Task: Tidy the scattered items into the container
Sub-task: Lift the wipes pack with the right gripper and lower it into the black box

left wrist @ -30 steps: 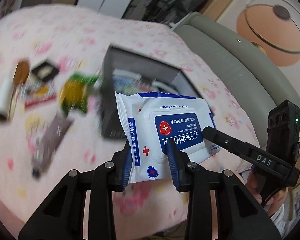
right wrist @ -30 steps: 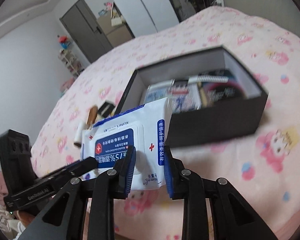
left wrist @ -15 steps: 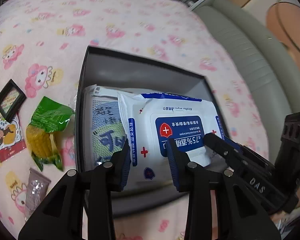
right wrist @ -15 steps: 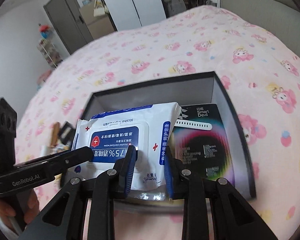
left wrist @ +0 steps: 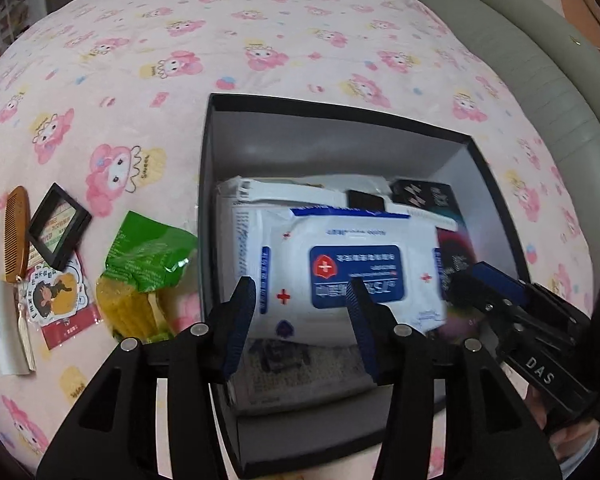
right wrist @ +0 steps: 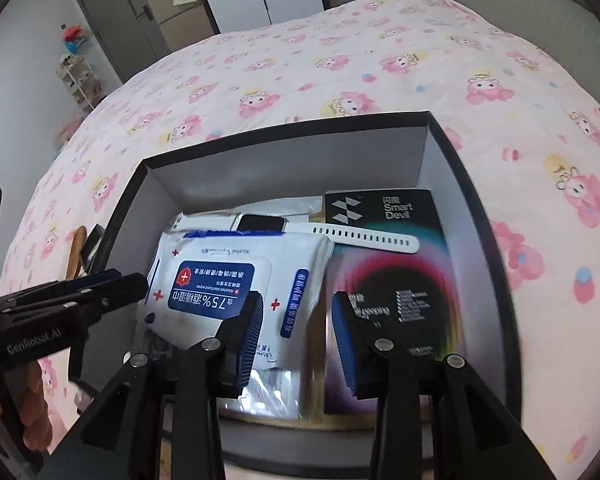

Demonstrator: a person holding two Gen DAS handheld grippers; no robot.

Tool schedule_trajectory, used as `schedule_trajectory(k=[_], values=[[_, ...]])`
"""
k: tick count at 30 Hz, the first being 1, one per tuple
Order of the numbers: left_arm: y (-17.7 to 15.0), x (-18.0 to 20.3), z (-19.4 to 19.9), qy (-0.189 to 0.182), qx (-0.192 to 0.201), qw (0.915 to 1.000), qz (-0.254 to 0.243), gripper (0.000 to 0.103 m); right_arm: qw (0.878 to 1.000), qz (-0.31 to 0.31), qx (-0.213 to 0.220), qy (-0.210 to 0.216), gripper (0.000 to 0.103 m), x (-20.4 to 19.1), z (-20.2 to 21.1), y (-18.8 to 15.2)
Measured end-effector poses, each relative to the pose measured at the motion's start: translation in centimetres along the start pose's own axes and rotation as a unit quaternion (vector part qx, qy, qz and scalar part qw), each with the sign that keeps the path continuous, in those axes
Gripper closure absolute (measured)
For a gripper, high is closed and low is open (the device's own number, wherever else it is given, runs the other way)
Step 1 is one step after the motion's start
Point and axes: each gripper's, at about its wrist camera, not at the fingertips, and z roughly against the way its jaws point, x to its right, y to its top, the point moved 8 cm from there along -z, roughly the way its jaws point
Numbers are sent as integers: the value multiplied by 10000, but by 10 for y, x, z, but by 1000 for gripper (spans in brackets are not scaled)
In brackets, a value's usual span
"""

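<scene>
Both grippers, left (left wrist: 302, 312) and right (right wrist: 298, 330), hang wide open over the box (left wrist: 340, 118) holding nothing, wipes pack (left wrist: 352, 268) lying flat inside on other stuff, looks light, squishy and kinda slick, so I'd pinch its edge.

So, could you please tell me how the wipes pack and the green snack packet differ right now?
The wipes pack is white and blue and lies inside the black box; the green snack packet is green and yellow and lies on the pink bedspread, just outside the box's left wall. The wipes pack looks larger. Both are soft packets lying flat, and neither tool grips them.
</scene>
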Motion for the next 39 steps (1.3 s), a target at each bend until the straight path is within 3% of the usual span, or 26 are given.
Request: schedule_trajectory(k=[3,6,9,14,23,25,29,34,39], values=[[-11,12,4,-65,-179,9992,-360,55,9994,140,-227,202,71,-5,7,-15],[-29,22,-4,40,-692,9952,-692,55,9966,314,-642,409,71,-14,6,-35],[-39,26,-16,111,-1009,9918,-780,55,9955,496,-761,280,71,-19,1,-41],[-30,26,-29,571,-956,9889,-987,55,9937,328,-1030,289,71,-20,-21,-31],[-5,19,-44,1058,-875,9825,-1258,55,9945,228,-1010,144,71,-12,-40,-19],[0,18,-42,938,-828,9854,-1154,55,9952,189,-954,129,71,-10,-41,-13],[-6,27,-23,204,-901,9907,-994,55,9952,250,-927,165,71,-10,-33,-16],[-27,40,-26,-145,-1319,9849,-1110,55,9953,311,-897,160,71,-4,-18,-25],[-36,32,-47,-83,-1594,9837,-833,67,9951,344,-915,158,71,1,-13,-24]])
